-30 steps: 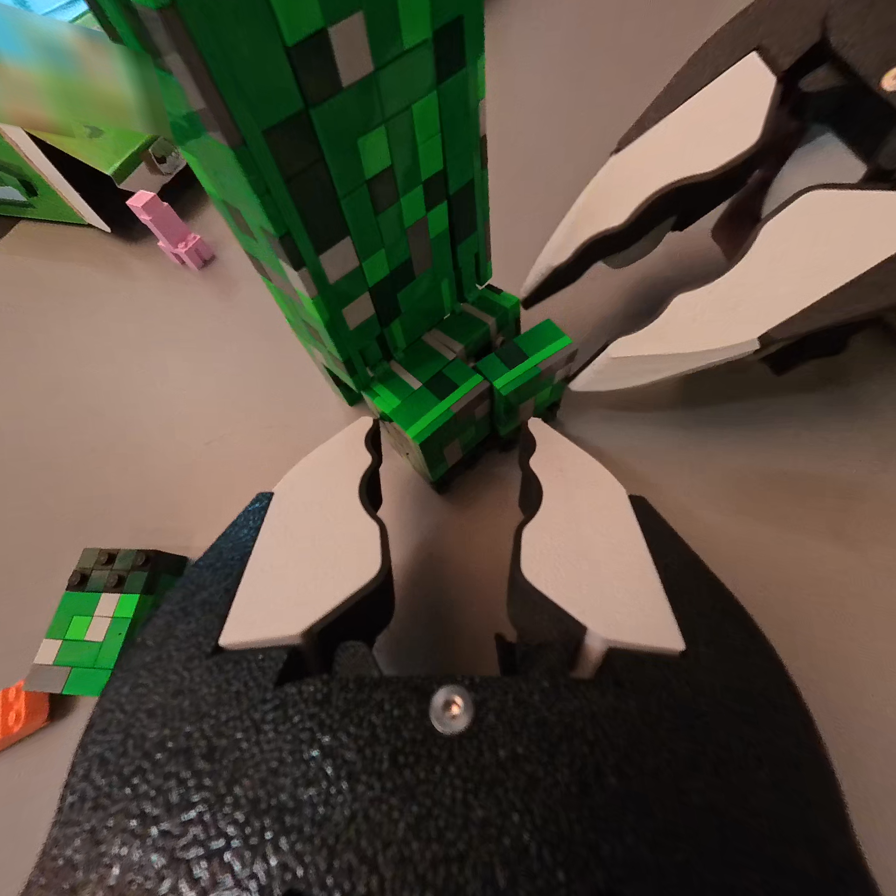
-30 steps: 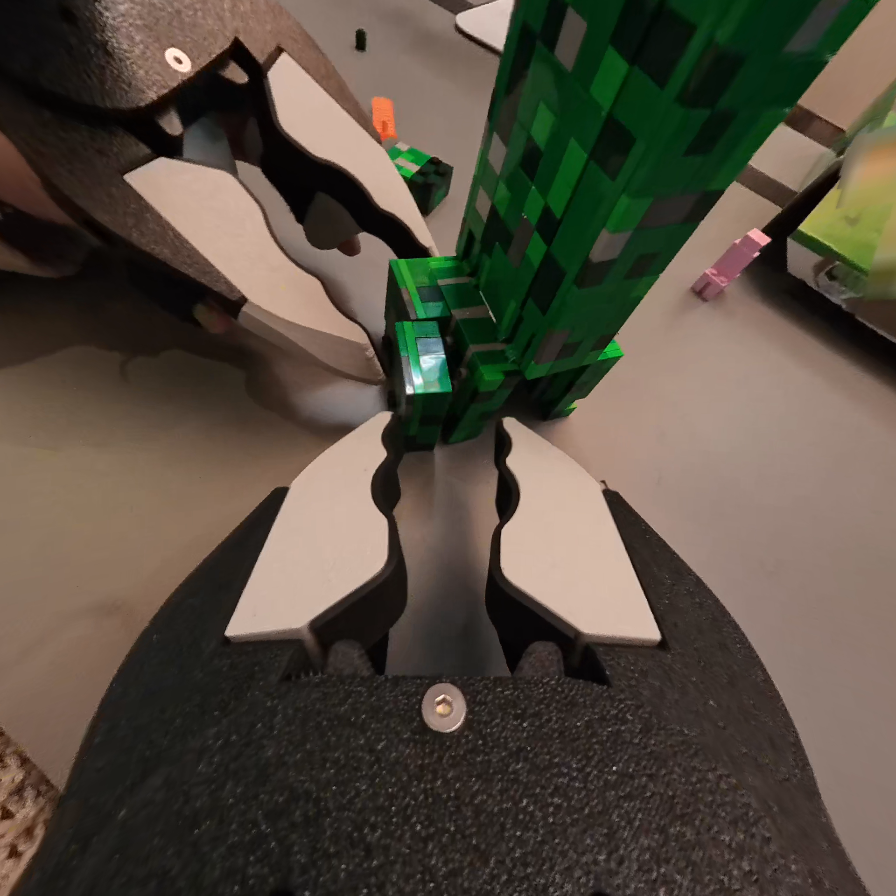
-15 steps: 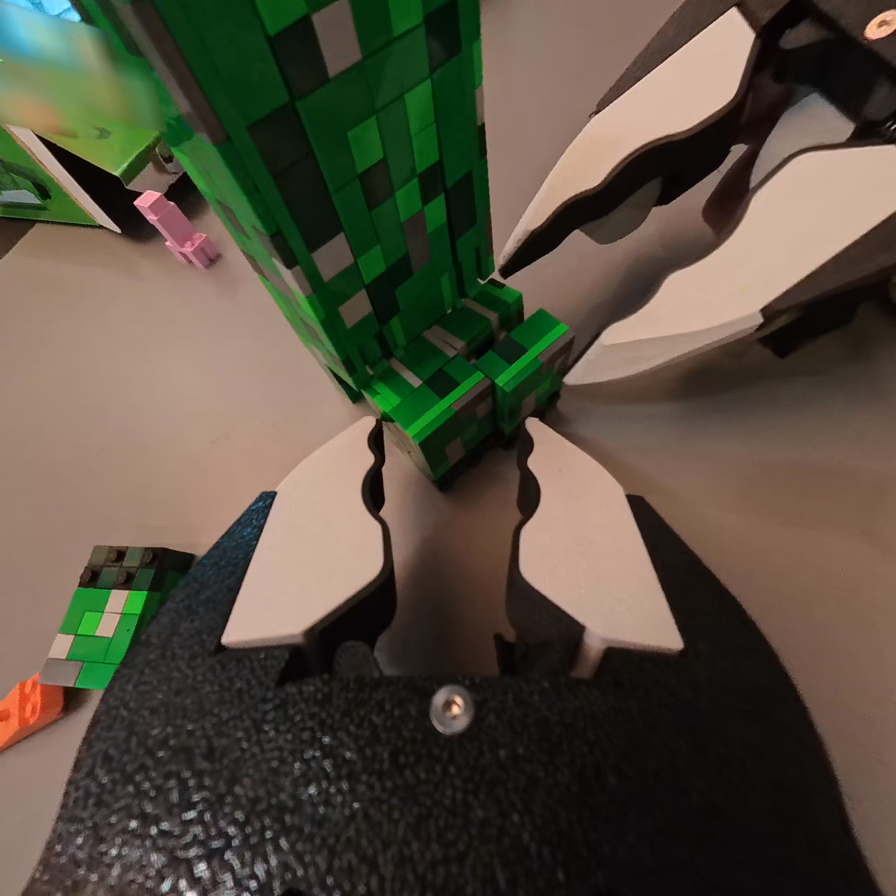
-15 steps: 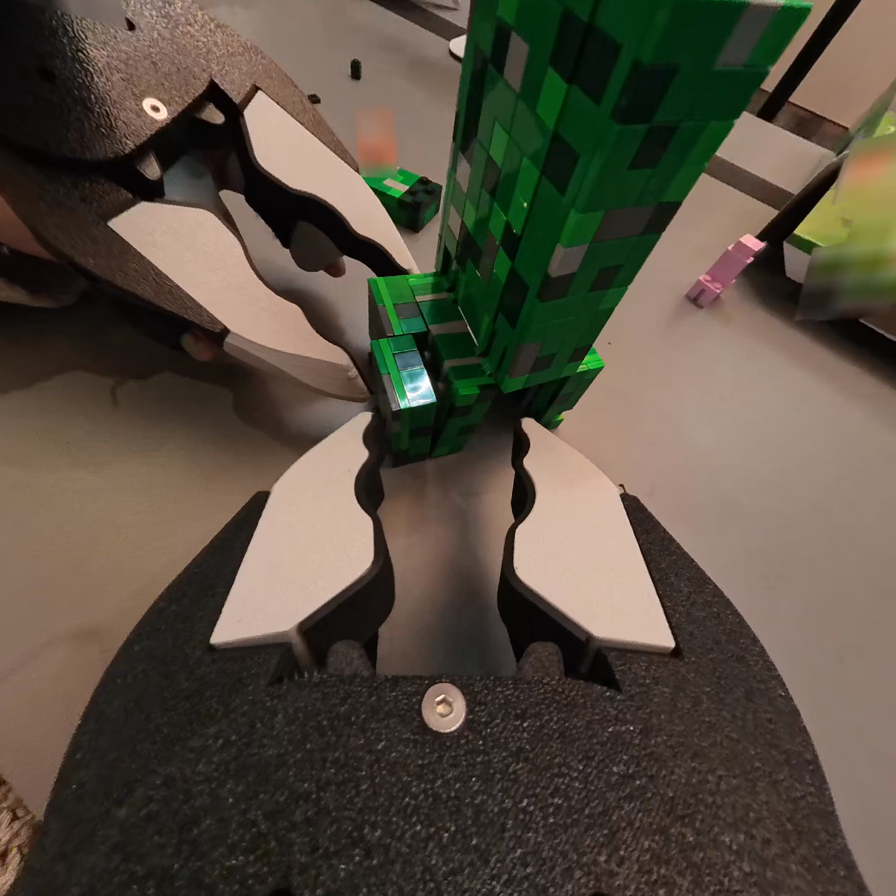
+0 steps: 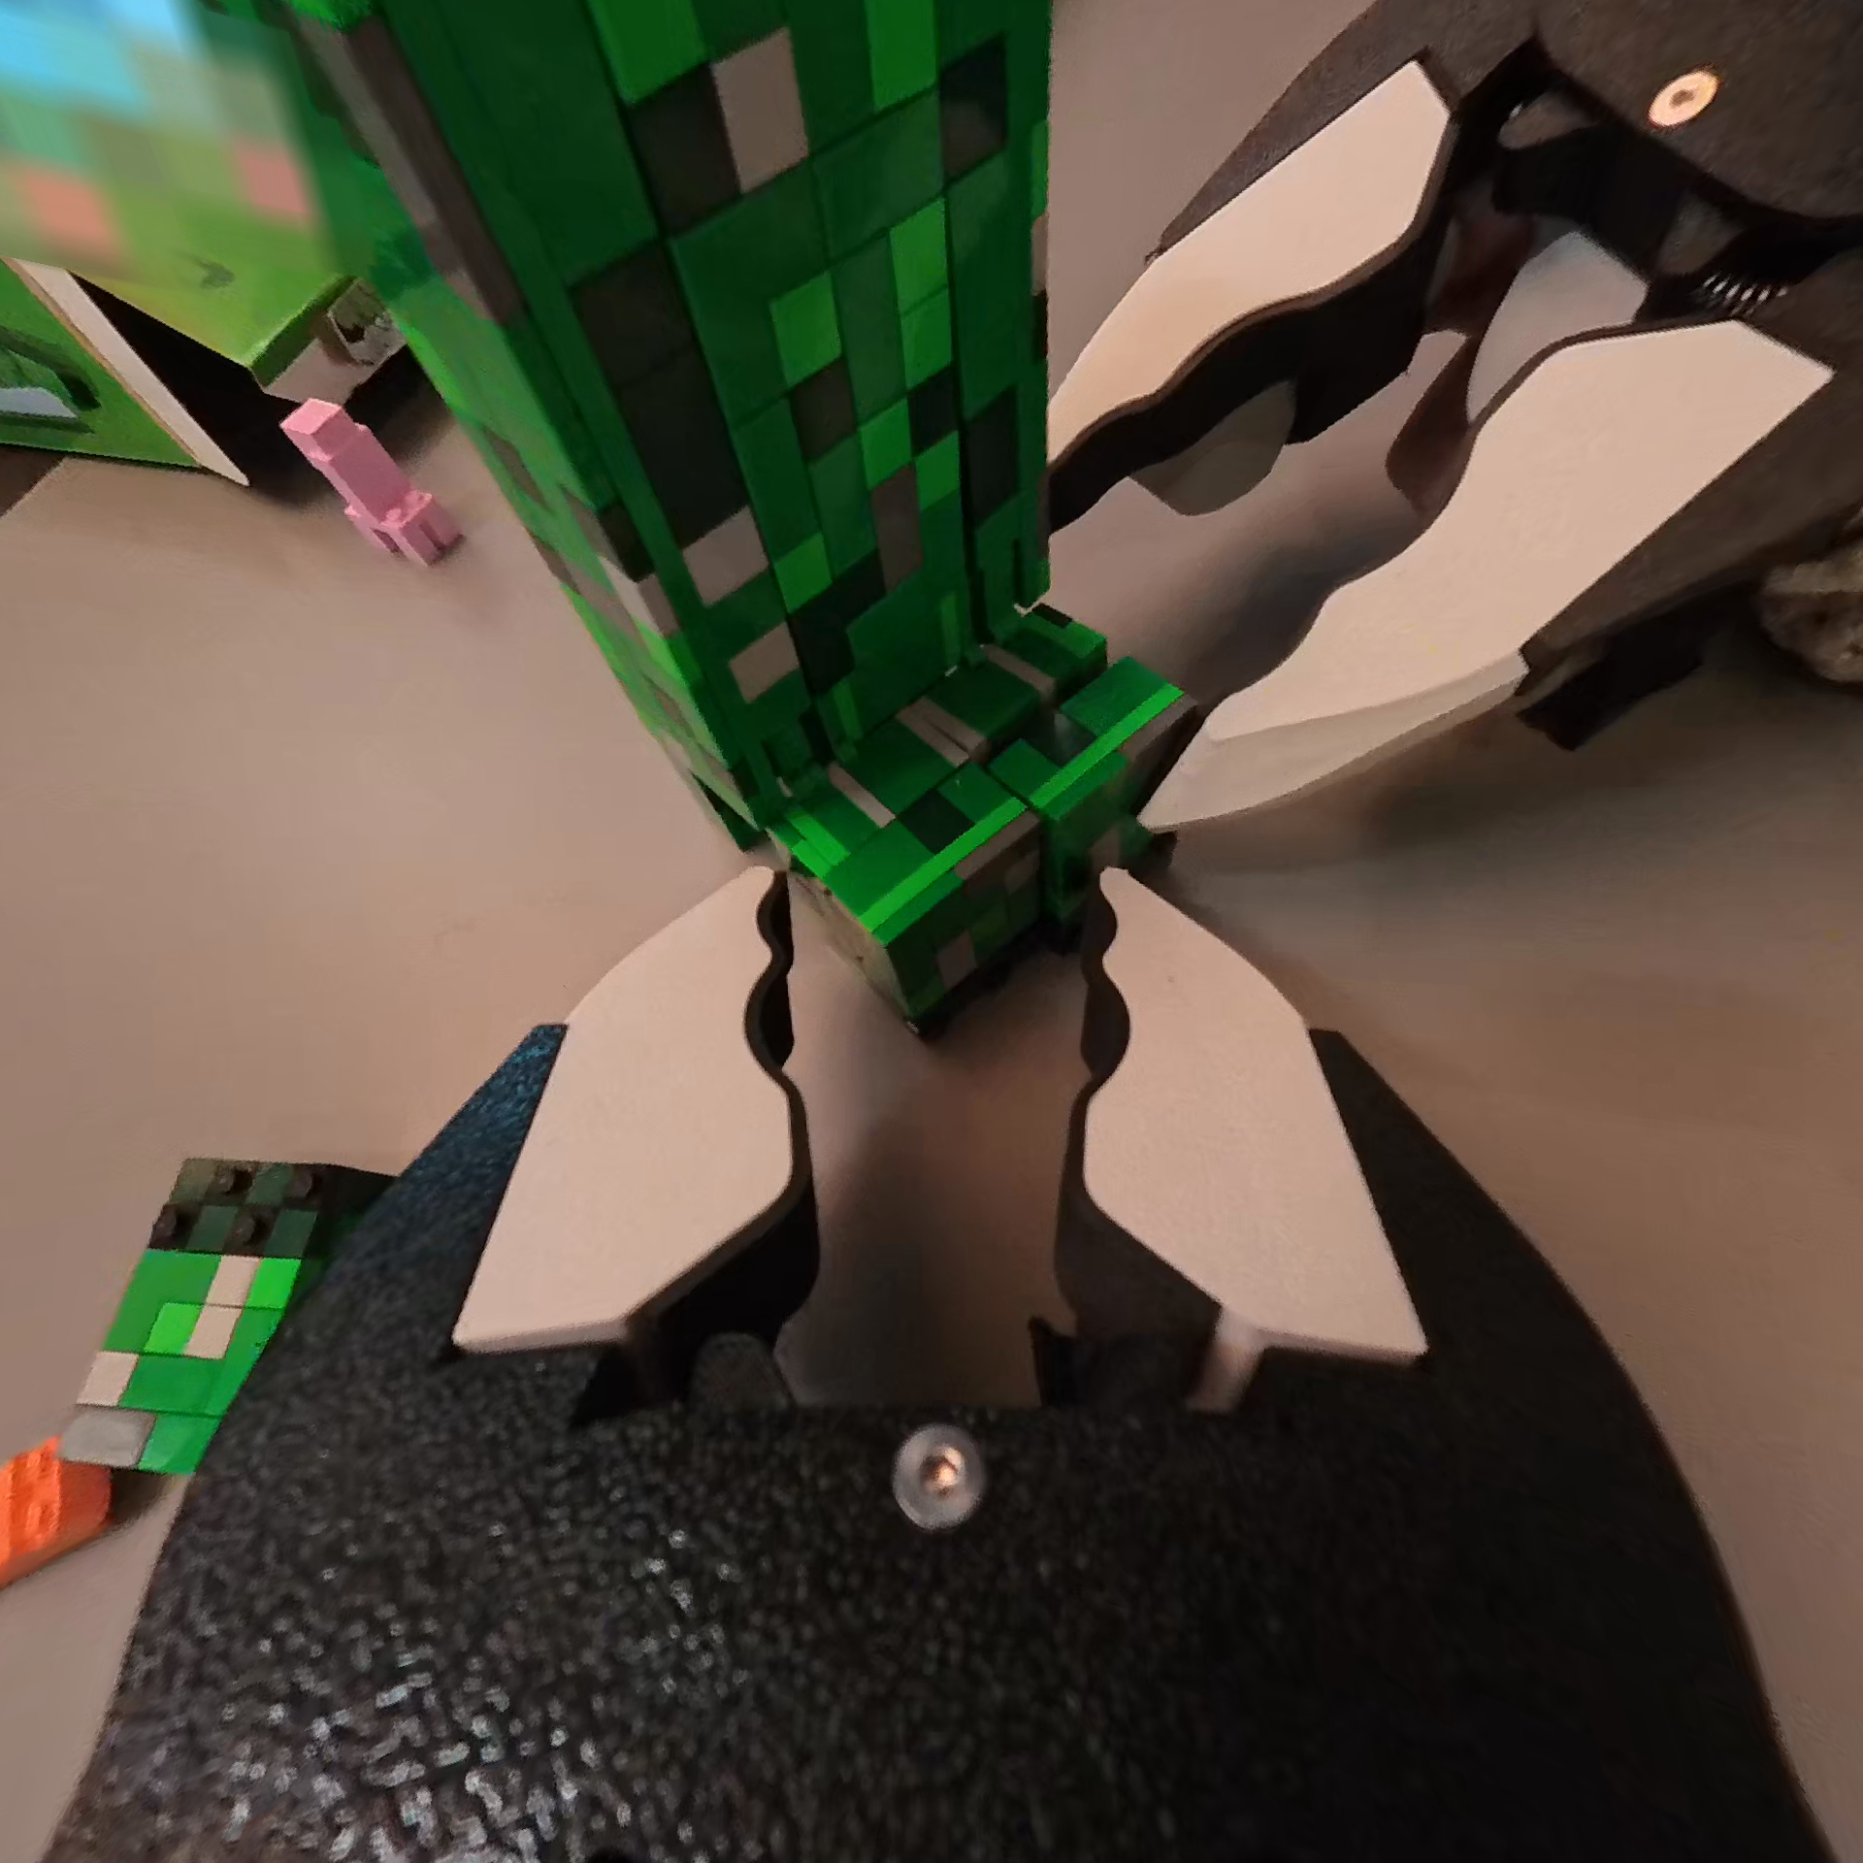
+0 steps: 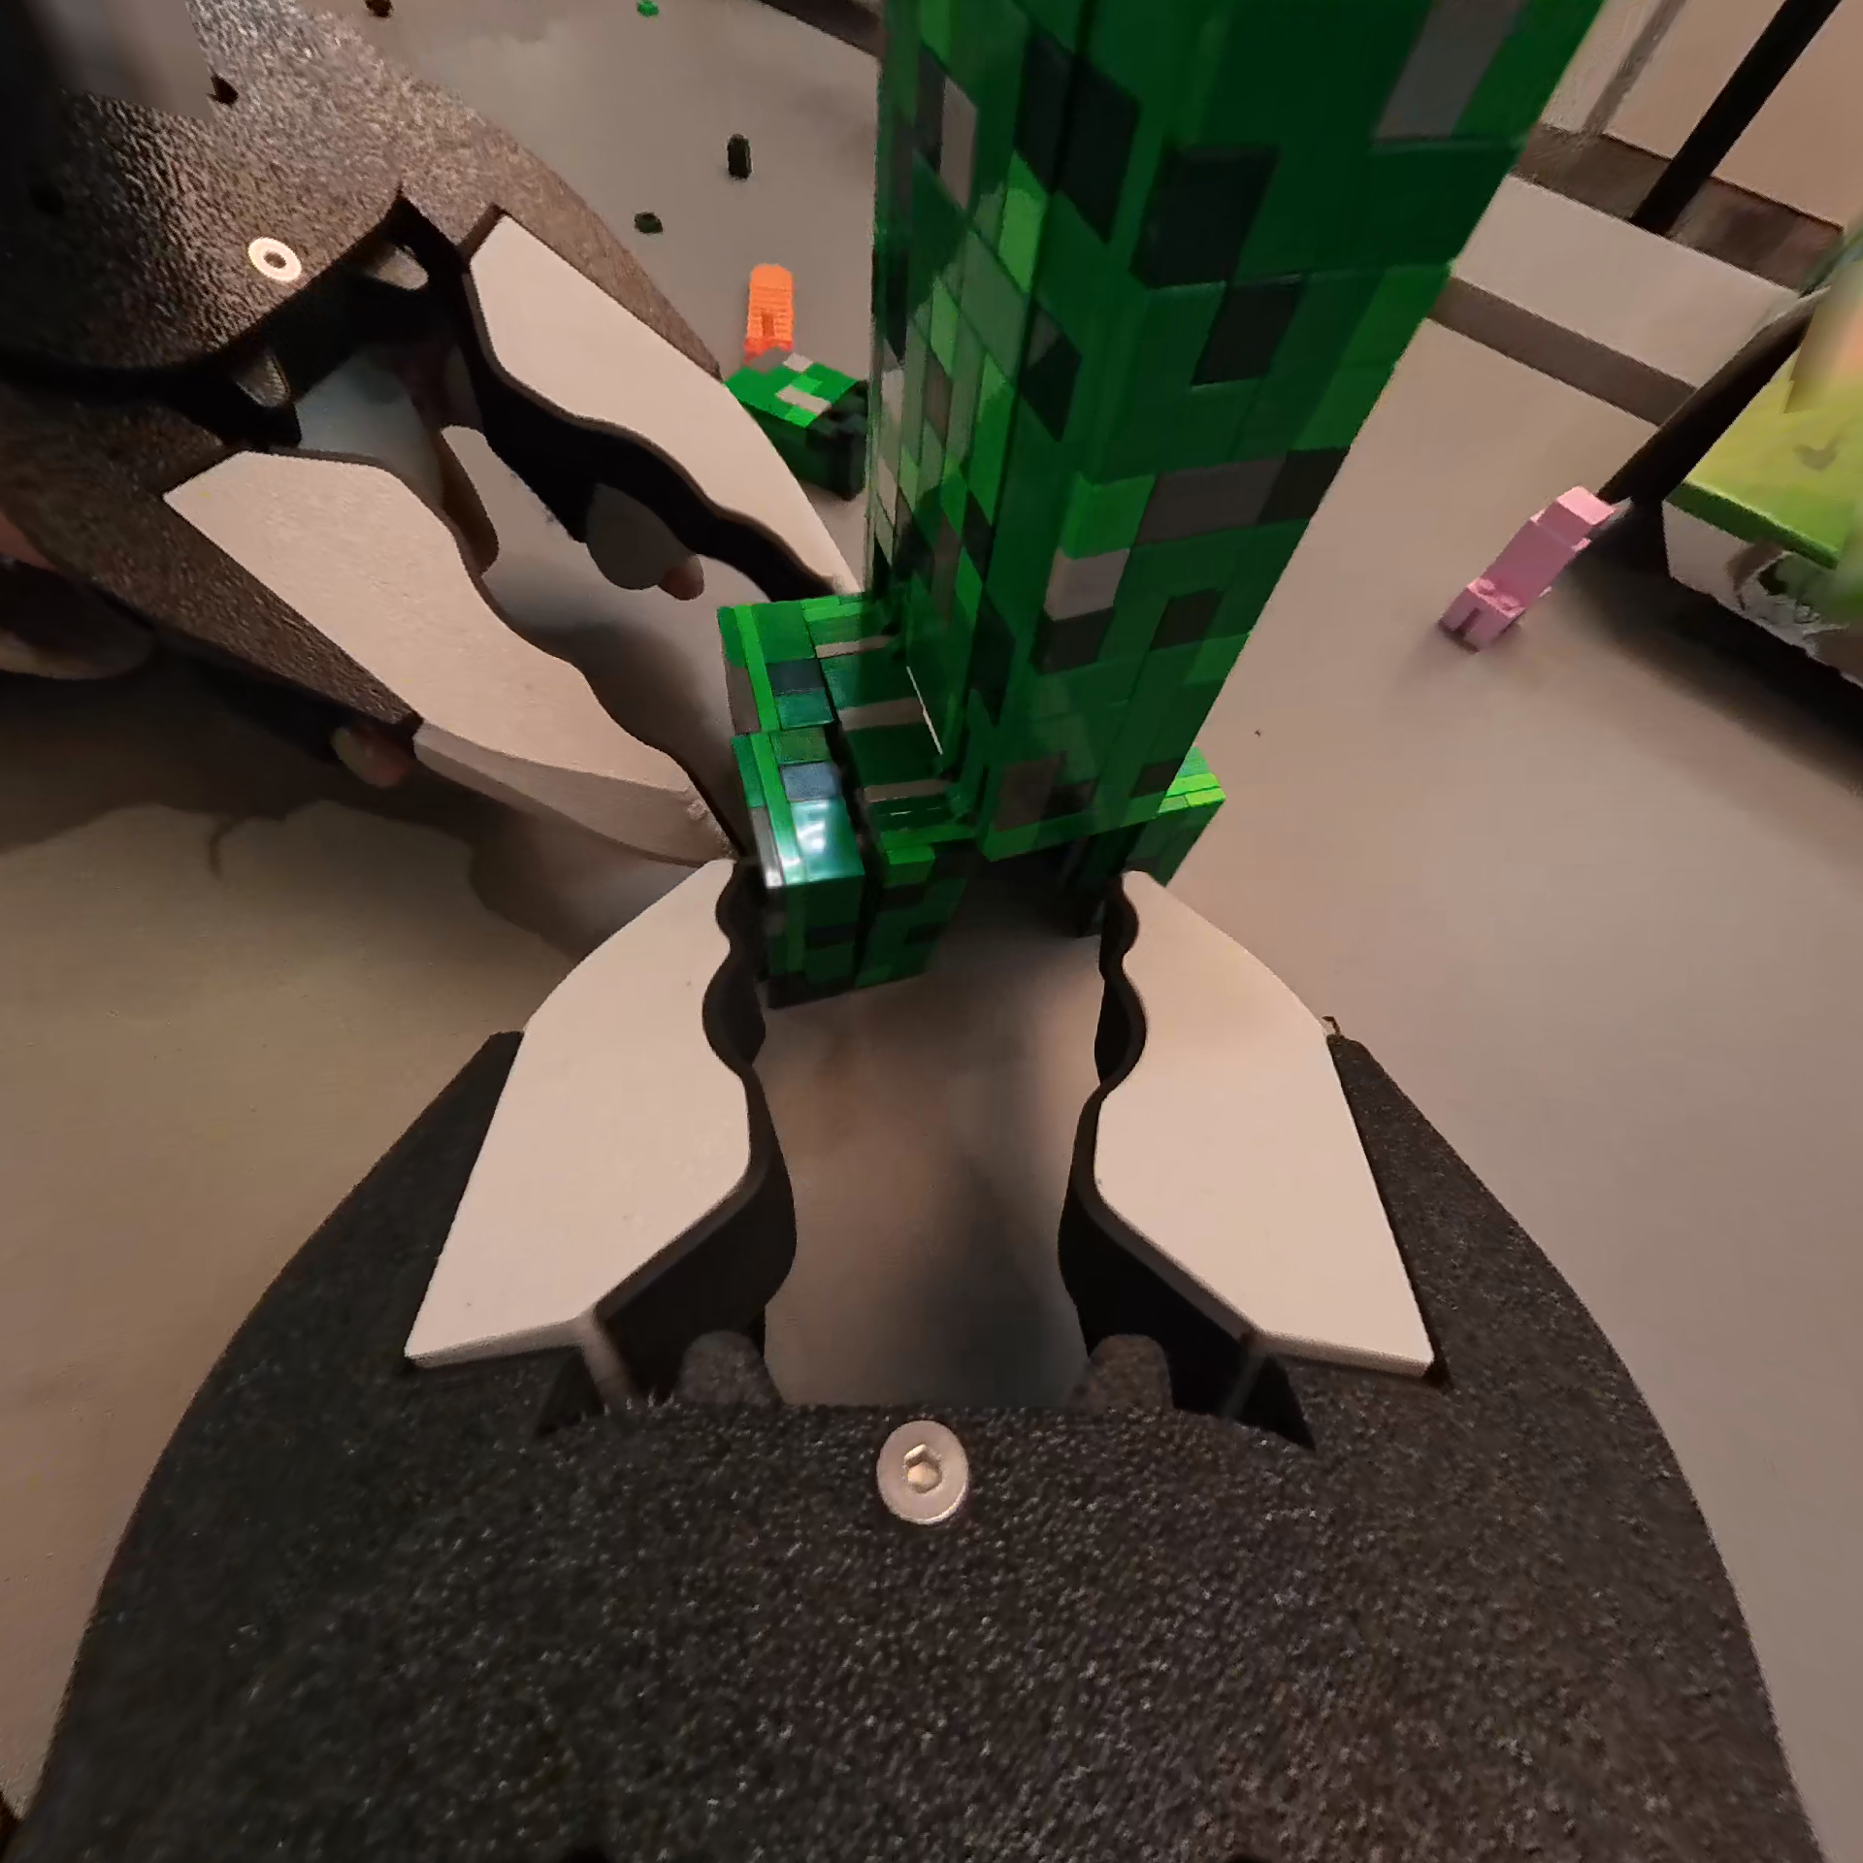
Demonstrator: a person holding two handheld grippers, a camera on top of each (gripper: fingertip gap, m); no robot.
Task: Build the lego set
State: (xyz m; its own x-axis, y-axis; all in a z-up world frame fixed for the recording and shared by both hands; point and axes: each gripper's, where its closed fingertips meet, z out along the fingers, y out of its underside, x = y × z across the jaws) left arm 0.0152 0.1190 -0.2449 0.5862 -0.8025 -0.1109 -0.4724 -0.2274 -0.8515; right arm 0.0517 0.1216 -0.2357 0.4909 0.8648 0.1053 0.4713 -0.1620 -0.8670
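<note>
A tall green pixel-patterned Lego figure (image 5: 796, 333) is shown standing upright on a grey table (image 5: 252, 766), its blocky feet (image 5: 938, 857) at the base. The left gripper (image 5: 938, 887) is seen with its jaws held moderately apart, the tips flanking the nearest foot corner; whether they touch it cannot be told, and nothing is gripped. The right gripper (image 6: 927, 887) is likewise parted, its left tip just beside a foot block and its right tip near the base; it appears in the left wrist view at upper right (image 5: 1109, 645). In the right wrist view the left gripper (image 6: 786, 726) stands close against the feet from the left. A small loose green brick assembly (image 5: 202, 1311) and an orange brick separator (image 5: 45, 1512) lie near left; a pink pig figure (image 5: 368, 484) lies far left, before a green box (image 5: 101, 383). Small dark loose pieces (image 6: 738, 156) are scattered beyond. No writing can be read.
</note>
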